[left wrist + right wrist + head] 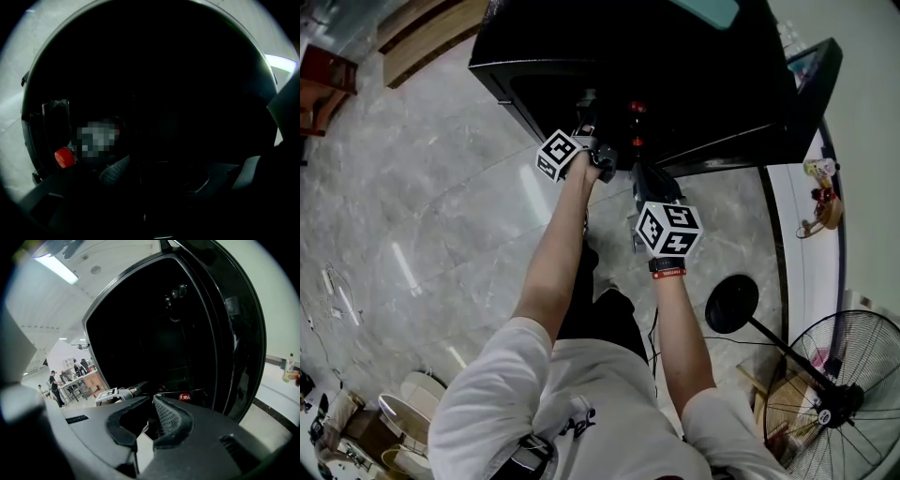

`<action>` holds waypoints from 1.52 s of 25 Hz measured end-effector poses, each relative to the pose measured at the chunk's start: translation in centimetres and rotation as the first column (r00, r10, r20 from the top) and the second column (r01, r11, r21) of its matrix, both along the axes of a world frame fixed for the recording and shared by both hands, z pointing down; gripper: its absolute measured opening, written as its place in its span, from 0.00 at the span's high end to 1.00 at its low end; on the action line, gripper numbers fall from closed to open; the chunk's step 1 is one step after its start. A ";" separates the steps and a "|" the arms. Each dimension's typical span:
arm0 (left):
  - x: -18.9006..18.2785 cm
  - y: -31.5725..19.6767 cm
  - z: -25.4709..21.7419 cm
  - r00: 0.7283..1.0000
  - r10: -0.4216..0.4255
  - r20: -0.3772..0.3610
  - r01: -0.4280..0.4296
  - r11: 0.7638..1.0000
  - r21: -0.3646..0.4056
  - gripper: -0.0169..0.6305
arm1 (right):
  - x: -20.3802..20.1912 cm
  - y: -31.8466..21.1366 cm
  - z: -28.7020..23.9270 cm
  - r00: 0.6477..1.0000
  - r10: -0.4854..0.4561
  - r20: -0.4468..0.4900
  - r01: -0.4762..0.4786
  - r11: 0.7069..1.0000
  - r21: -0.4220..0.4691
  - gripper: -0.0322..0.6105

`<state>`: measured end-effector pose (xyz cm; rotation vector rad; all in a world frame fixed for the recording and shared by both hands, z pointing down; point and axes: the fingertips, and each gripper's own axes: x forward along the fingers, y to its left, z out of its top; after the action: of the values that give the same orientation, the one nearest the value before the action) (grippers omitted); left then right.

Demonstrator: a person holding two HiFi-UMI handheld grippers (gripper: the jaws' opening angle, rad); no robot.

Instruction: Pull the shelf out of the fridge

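Left gripper [183,168] deep in fridge [581,47], jaws spread wide, gripping nothing. Right gripper [147,416] outside, jaws pinched close, empty. Shelf [199,391] still inside (barely visible). Jerky tug could, I reckon, topple red-capped bottle [64,157].

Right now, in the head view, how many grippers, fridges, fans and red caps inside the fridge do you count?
Grippers: 2 (left gripper, right gripper)
Fridge: 1
Fan: 1
Red caps: 2
Total: 6
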<state>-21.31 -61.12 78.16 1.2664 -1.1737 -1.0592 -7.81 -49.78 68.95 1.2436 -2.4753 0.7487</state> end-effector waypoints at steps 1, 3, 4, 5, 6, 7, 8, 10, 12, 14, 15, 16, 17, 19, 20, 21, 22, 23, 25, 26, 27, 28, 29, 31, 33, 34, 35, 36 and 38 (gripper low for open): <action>0.0 -0.4 0.0 1.000 -0.004 -0.008 0.004 1.000 0.009 0.57 | 0.1 -0.2 0.1 1.000 0.003 0.002 -0.003 1.000 -0.001 0.90; -0.1 -1.0 -0.1 1.000 -0.012 -0.017 0.013 1.000 0.021 0.57 | 0.2 -0.5 0.2 1.000 0.007 0.005 -0.007 1.000 -0.004 0.90; -0.2 -1.3 -0.1 1.000 -0.013 -0.017 0.013 1.000 0.021 0.57 | 0.3 -0.6 0.3 1.000 0.009 0.005 -0.009 1.000 -0.006 0.90; -0.2 -1.5 0.0 1.000 -0.011 -0.015 0.011 1.000 0.020 0.57 | 0.3 -0.7 0.4 1.000 0.010 0.006 -0.010 1.000 -0.009 0.90; -0.3 -1.8 0.0 1.000 -0.009 -0.013 0.009 1.000 0.018 0.57 | 0.2 -0.8 0.5 1.000 0.010 0.007 -0.010 1.000 -0.012 0.90; -0.3 -2.1 0.0 1.000 -0.009 -0.013 0.009 1.000 0.017 0.57 | 0.2 -1.0 0.6 1.000 0.010 0.006 -0.010 1.000 -0.014 0.90; -0.5 -2.4 0.1 1.000 -0.011 -0.015 0.011 1.000 0.017 0.57 | 0.1 -1.1 0.8 1.000 0.010 0.004 -0.010 1.000 -0.016 0.90; -0.8 -3.0 0.6 0.999 -0.022 -0.025 0.022 1.000 0.016 0.57 | 0.0 -1.5 1.2 1.000 0.014 0.002 -0.014 1.000 -0.021 0.90; -1.0 -3.7 1.0 0.999 -0.030 -0.038 0.031 0.999 0.017 0.57 | 0.0 -2.0 1.6 1.000 0.019 0.006 -0.019 0.999 -0.027 0.90; -1.2 -4.4 1.0 0.999 -0.032 -0.036 0.033 0.999 0.024 0.57 | -0.1 -2.6 1.8 1.000 0.022 0.009 -0.022 0.999 -0.029 0.90; -1.2 -4.7 0.9 0.999 -0.033 -0.035 0.034 0.999 0.027 0.57 | -0.1 -2.8 1.8 1.000 0.023 0.011 -0.022 0.999 -0.029 0.90; -1.2 -4.9 0.9 0.999 -0.035 -0.035 0.036 0.999 0.029 0.57 | -0.2 -3.0 1.8 1.000 0.023 0.014 -0.022 0.999 -0.028 0.90; -1.2 -5.2 0.9 0.999 -0.035 -0.036 0.036 0.999 0.031 0.57 | -0.2 -3.3 1.9 1.000 0.022 0.016 -0.022 0.999 -0.027 0.90; -0.9 -5.6 0.9 0.999 -0.034 -0.034 0.035 0.999 0.037 0.57 | -0.2 -3.6 2.0 0.999 0.024 0.023 -0.024 0.999 -0.024 0.90; -0.9 -5.7 0.9 0.999 -0.034 -0.033 0.036 0.999 0.040 0.57 | -0.2 -3.7 2.0 0.999 0.026 0.027 -0.025 0.999 -0.024 0.90; -0.9 -5.9 0.8 0.999 -0.037 -0.035 0.039 0.998 0.044 0.57 | -0.3 -3.8 2.0 0.999 0.027 0.032 -0.026 0.999 -0.024 0.90; -1.0 -6.0 0.8 0.998 -0.042 -0.039 0.044 0.998 0.048 0.57 | -0.4 -3.9 1.9 0.999 0.026 0.036 -0.025 0.999 -0.023 0.90; -1.1 -6.2 0.7 0.998 -0.049 -0.046 0.051 0.997 0.054 0.57 | -0.5 -4.0 1.9 0.999 0.024 0.039 -0.023 0.999 -0.022 0.90; -1.3 -6.7 0.5 0.996 -0.063 -0.059 0.067 0.995 0.075 0.57 | -0.5 -4.0 2.0 0.999 0.019 0.041 -0.018 1.000 -0.022 0.90; -1.4 -6.9 0.3 0.996 -0.069 -0.063 0.075 0.993 0.088 0.57 | -0.5 -4.0 2.1 0.999 0.018 0.041 -0.017 1.000 -0.024 0.90; -1.5 -7.1 0.2 0.995 -0.076 -0.070 0.083 0.992 0.098 0.57 | -0.4 -4.0 2.2 0.999 0.018 0.041 -0.017 1.000 -0.027 0.90; -1.7 -7.2 0.2 0.993 -0.086 -0.081 0.095 0.990 0.105 0.57 | -0.4 -3.9 2.4 0.999 0.018 0.040 -0.017 0.999 -0.029 0.90; -2.0 -7.3 0.1 0.990 -0.100 -0.095 0.110 0.988 0.109 0.57 | -0.4 -3.8 2.5 0.999 0.019 0.039 -0.018 0.999 -0.032 0.90; -2.3 -7.3 0.1 0.986 -0.123 -0.115 0.136 0.984 0.115 0.59 | -0.2 -3.7 2.5 0.999 0.022 0.034 -0.021 0.999 -0.035 0.90; -2.3 -7.3 0.4 0.986 -0.122 -0.115 0.135 0.985 0.112 0.62 | 0.2 -3.6 2.5 0.999 0.027 0.030 -0.026 0.999 -0.037 0.90; -2.3 -7.4 0.7 0.987 -0.120 -0.111 0.131 0.986 0.100 0.64 | 0.3 -3.6 2.5 0.999 0.029 0.029 -0.028 0.999 -0.038 0.90; -2.3 -7.5 1.1 0.987 -0.122 -0.104 0.130 0.988 0.085 0.69 | 0.5 -3.6 2.6 0.999 0.031 0.029 -0.030 0.999 -0.040 0.90; -2.5 -7.6 1.4 0.988 -0.124 -0.088 0.131 0.989 0.070 0.78 | 0.6 -3.6 2.7 0.999 0.034 0.029 -0.032 0.999 -0.042 0.90; -2.6 -7.9 1.6 0.992 -0.121 -0.042 0.123 0.991 0.052 0.93 | 0.9 -3.8 3.0 0.999 0.036 0.030 -0.034 0.998 -0.045 0.90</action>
<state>-23.95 -69.05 79.72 1.2237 -1.2124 -1.2077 -6.95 -53.58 71.99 1.2717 -2.4532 0.8335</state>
